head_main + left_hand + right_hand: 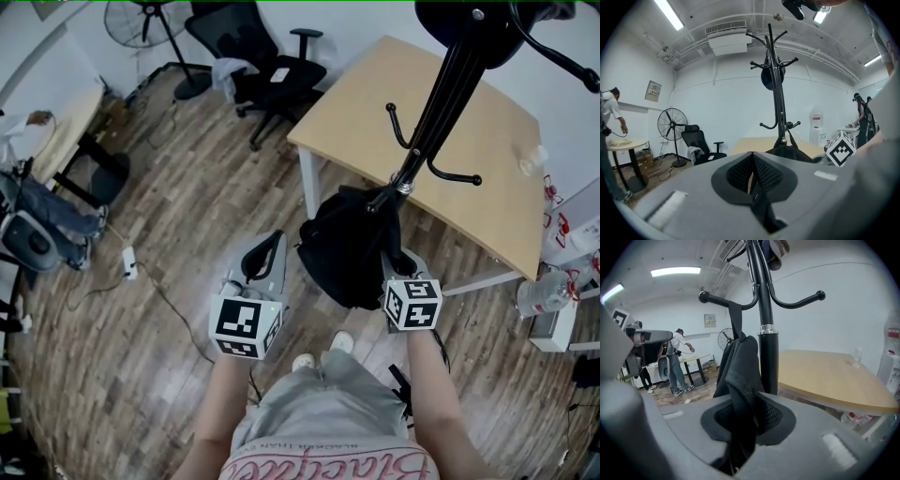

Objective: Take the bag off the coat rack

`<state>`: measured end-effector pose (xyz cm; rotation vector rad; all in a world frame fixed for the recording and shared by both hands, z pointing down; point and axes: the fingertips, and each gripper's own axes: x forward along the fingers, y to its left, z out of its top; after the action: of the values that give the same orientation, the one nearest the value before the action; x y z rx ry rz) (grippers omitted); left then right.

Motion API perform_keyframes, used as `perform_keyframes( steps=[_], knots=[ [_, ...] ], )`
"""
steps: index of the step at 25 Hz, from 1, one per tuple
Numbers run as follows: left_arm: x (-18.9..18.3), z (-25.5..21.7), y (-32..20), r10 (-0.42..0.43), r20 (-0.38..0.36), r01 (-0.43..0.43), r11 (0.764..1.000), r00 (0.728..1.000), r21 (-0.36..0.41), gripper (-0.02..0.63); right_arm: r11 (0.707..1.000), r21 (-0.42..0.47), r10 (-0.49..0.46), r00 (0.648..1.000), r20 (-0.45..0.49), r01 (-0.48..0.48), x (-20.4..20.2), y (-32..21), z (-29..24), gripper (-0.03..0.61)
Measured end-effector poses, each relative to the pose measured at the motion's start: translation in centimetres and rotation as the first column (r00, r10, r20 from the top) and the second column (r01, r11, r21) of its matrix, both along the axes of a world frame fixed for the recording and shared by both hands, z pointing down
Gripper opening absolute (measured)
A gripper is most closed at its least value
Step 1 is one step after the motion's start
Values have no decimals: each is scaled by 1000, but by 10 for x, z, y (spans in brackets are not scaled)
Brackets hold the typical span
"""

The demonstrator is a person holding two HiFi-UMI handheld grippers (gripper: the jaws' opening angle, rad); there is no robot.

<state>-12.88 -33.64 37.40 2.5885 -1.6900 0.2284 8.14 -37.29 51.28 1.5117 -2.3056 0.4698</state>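
Grips black woven-fabric bag between closed jaws of right gripper, bag hanging limp against pole of black metal coat rack, strap over a curved hook. Holds left gripper pinched together on nothing, above open plank floor. Crowds rounded edge of pale wooden table. Cannot read cursive lettering on shirt hem.

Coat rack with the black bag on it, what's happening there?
A person works with a hand-held gripper in each hand. The right hand-held gripper is shut on the black bag, whose strap hangs from a hook of the coat rack, so it is not yet off. The left hand-held gripper is shut and empty.
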Motion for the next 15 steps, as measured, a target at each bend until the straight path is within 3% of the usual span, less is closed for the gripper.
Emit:
perform_keyframes(
  steps=[15],
  knots=[
    [-9,-12,6,-3,-11,4,999,1000,34,20,998,55,-23,1000,-4,23,-5,22,-37,60]
  ],
)
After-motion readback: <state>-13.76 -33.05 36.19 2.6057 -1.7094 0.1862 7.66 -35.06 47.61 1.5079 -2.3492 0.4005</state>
